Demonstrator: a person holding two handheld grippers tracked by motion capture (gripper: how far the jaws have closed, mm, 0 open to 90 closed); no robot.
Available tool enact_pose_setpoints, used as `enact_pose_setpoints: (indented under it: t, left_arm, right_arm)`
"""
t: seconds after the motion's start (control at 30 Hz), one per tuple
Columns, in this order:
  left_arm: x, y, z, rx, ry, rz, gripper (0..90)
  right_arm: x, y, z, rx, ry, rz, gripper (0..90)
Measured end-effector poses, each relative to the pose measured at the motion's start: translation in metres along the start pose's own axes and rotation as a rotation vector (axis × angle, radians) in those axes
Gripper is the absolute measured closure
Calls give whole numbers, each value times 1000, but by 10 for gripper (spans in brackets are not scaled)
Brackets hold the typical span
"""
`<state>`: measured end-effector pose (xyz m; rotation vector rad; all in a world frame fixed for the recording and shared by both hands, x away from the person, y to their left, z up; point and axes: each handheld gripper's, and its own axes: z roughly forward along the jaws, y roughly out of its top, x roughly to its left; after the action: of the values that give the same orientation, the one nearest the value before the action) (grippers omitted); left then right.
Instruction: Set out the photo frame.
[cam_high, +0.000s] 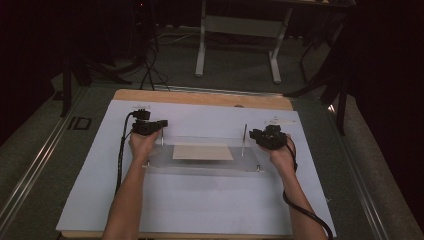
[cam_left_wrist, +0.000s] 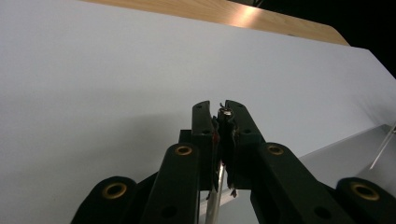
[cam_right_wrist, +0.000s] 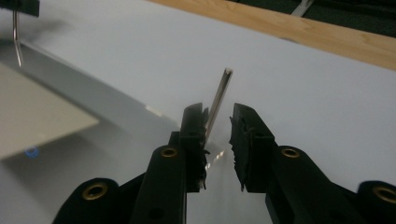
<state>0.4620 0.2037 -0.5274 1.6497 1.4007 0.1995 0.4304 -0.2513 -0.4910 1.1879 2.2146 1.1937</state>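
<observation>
Pale bluish-white sheet (cam_high: 200, 200) over most of the tabletop (cam_high: 200, 97), light honey-coloured wood left bare along the far edge. Clear, colourless tray (cam_high: 200, 167) near the sheet's middle, glinting silver at its corner fittings. Plain beige card (cam_high: 202, 152) inside it, unpatterned; a small blue mark at the card's corner in the right gripper view. Shiny silver metal rods: left rod (cam_left_wrist: 215, 196) and right rod (cam_right_wrist: 218, 100). Matt black left tool (cam_left_wrist: 220, 109) and right tool (cam_right_wrist: 217, 126), brass-coloured rivet rings on the links, a speck of red on a left pad. Black cables. Grey-green floor (cam_high: 30, 145) beyond, white-grey table frame (cam_high: 240, 30) far back, surroundings near black.
</observation>
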Motion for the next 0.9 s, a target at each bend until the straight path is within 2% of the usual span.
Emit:
enact_pose_setpoints:
  t: [0.13, 0.23, 0.5, 0.67, 0.7, 0.9]
  left_arm:
    - [0, 0, 0, 1, -2, -3, 838]
    - [1, 0, 1, 2, -4, -7, 837]
    - [1, 1, 1, 8, -7, -18, 836]
    - [2, 1, 1, 9, -10, -21, 835]
    - [2, 1, 1, 9, -11, -23, 835]
    - [2, 2, 2, 16, -13, -30, 834]
  right_arm:
    - [1, -8, -4, -4, 10, -7, 736]
    - [2, -22, -10, 0, 24, -26, 707]
    - [6, -38, -16, 6, 24, -71, 666]
    - [6, -46, -19, 10, 15, -139, 642]
    - [7, -48, -19, -3, 17, -161, 642]
    - [7, -51, -21, -4, 40, -187, 630]
